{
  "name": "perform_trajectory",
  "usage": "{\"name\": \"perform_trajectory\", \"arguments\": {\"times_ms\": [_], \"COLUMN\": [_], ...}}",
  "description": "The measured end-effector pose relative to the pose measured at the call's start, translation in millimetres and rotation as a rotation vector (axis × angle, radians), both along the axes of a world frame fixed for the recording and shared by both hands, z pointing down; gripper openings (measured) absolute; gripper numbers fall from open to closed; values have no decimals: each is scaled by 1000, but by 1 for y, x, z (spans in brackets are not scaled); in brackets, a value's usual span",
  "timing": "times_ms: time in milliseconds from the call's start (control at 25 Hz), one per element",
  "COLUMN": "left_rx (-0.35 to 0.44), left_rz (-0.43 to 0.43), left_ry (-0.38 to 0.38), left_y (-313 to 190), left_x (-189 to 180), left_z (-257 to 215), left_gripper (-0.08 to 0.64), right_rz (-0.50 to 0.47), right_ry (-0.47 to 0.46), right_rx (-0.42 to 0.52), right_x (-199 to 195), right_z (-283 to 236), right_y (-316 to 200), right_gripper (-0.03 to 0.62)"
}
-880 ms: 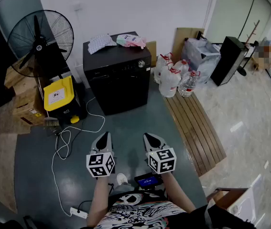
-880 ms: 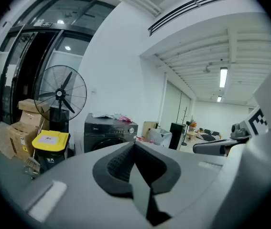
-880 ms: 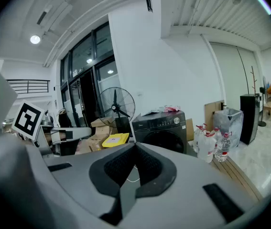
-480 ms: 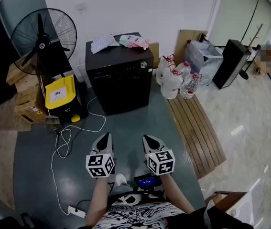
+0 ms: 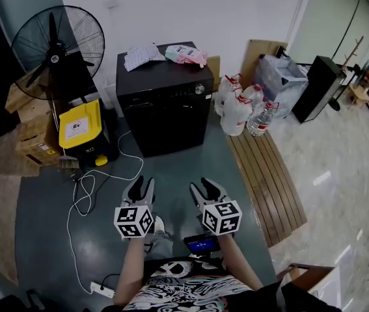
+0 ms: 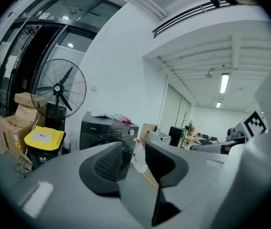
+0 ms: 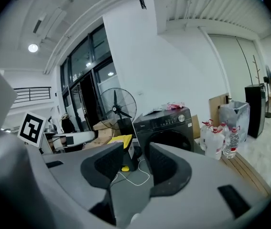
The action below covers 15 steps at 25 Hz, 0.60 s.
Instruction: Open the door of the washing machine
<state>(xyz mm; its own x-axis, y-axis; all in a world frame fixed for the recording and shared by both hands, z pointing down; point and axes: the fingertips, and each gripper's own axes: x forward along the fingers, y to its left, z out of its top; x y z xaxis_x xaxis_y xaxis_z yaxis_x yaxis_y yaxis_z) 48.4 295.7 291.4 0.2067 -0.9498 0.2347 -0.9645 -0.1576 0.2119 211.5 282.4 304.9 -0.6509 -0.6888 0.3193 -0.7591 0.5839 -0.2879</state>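
The black washing machine [image 5: 164, 103] stands against the white wall, well ahead of the person; its door [image 5: 171, 121] sits shut in the front panel; papers [image 5: 142, 56] and a pink packet [image 5: 185, 54] lie on its top. The left gripper [image 5: 142, 184] and the right gripper [image 5: 202, 186] are held side by side over the dark floor [image 5: 171, 174], both pointing toward the machine and well short of it; the left gripper's jaws stand apart with nothing between them; the right gripper's jaws are likewise released and empty. A standing fan [image 5: 57, 44] and a yellow bin [image 5: 80, 125] are to the left of the machine; a white cable [image 5: 99, 181] trails over the floor from there; water bottles [image 5: 243, 109] cluster just to the right of the machine, at the far end of a strip of wooden boards [image 5: 265, 174].
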Motion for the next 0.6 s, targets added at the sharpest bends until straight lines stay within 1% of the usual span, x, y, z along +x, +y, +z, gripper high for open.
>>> {"name": "perform_trajectory", "arguments": {"times_ms": [160,240,320,400,520,600], "left_rx": [-25,-47,-77,-108,-142,-164], "left_rz": [-3,15,51,89,149,192], "left_ry": [-23,-33,-44,-52,-64,-70], "left_y": [-51,-83,-115,-150,-207,-239], "left_x": [-31,-48,-66,-89,-124,-141], "left_z": [25,42,62,81,104,121], "left_gripper": [141,141,141,141,141,141], "right_rz": [12,33,72,107,136,142], "right_ry": [19,29,37,60,101,104], "right_rx": [-17,-34,-55,-79,-103,-122], "right_x": [-26,-40,-55,-79,-120,-144], "right_z": [17,30,45,59,74,83], "right_y": [-48,-78,-108,-139,-195,-229], "right_gripper": [163,163,163,163,167,167]}}
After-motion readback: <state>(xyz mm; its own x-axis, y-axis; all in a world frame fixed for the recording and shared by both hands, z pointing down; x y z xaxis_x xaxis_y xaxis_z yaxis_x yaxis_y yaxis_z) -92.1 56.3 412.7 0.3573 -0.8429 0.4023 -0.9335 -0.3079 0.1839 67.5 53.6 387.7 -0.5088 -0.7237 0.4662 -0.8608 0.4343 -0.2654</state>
